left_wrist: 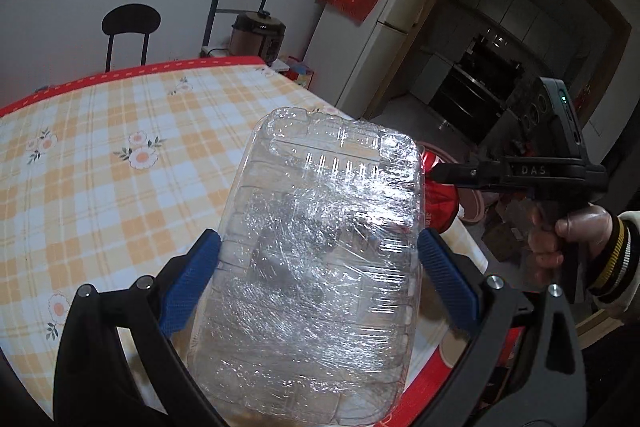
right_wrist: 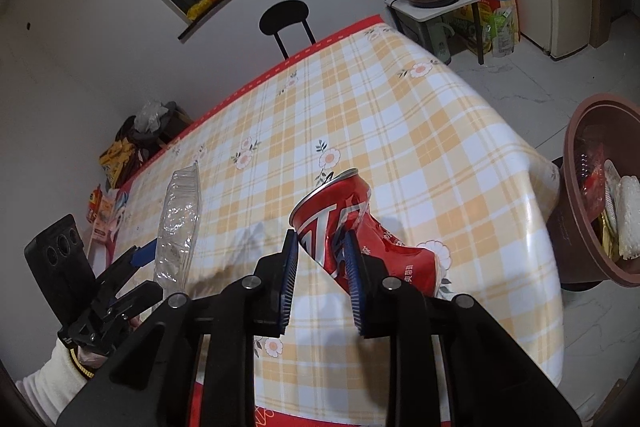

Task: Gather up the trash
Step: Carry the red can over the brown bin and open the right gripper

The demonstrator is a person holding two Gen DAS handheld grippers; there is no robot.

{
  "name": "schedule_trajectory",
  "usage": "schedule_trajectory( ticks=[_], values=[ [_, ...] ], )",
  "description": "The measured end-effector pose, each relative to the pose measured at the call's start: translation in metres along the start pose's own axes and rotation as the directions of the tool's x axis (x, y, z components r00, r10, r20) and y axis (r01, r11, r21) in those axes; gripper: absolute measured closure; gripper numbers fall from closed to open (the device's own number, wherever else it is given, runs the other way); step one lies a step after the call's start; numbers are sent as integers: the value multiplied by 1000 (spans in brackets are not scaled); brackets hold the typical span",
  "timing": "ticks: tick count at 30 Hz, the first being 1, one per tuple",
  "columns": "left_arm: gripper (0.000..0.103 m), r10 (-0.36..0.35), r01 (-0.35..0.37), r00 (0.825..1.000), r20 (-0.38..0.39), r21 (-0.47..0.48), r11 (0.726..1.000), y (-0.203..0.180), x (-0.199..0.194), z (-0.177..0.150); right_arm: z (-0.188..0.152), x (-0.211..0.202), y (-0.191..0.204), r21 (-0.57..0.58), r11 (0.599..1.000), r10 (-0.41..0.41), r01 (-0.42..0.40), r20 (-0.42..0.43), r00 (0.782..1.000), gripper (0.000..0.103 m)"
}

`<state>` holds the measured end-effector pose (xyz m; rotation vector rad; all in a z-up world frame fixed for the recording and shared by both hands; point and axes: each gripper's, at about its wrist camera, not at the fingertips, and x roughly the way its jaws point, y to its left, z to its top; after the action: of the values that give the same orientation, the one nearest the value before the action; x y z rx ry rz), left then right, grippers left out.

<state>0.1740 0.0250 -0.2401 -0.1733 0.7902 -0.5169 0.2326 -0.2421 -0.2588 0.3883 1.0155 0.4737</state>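
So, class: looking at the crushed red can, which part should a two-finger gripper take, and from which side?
Take the crushed red can at its dented waist, coming from above and behind, one finger on each flattened side. The crease is the narrowest part, while the round top rim is wider. The right gripper already pinches it there, with the can tilted above the table.

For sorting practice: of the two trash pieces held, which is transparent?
The clear plastic container, held in the left tool; the crushed can is opaque red.

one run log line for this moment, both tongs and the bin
left tongs: shut on clear plastic tray | right tongs: shut on crushed red can | brown bin: holds trash
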Motion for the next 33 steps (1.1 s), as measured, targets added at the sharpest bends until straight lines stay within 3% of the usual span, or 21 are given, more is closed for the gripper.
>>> schedule_trajectory(
  ticks=[10, 20, 25, 33],
  values=[
    [6, -6, 5, 999, 36, 42, 999, -58, 19, 35, 17, -60, -59, 52, 999, -18, 13, 96, 995, 79],
    [6, -47, 44, 998, 32, 99, 994, -161, 81, 76, 43, -128, -182, 131, 985, -131, 113, 145, 981, 79],
    [6, -60, 59, 998, 1, 133, 989, -214, 127, 89, 51, -135, -245, 181, 975, -150, 126, 126, 981, 79],
    [6, -32, 46, 996, -81, 181, 982, -265, 202, 103, 60, -118, -301, 218, 971, -115, 96, 78, 990, 76]
  ],
)
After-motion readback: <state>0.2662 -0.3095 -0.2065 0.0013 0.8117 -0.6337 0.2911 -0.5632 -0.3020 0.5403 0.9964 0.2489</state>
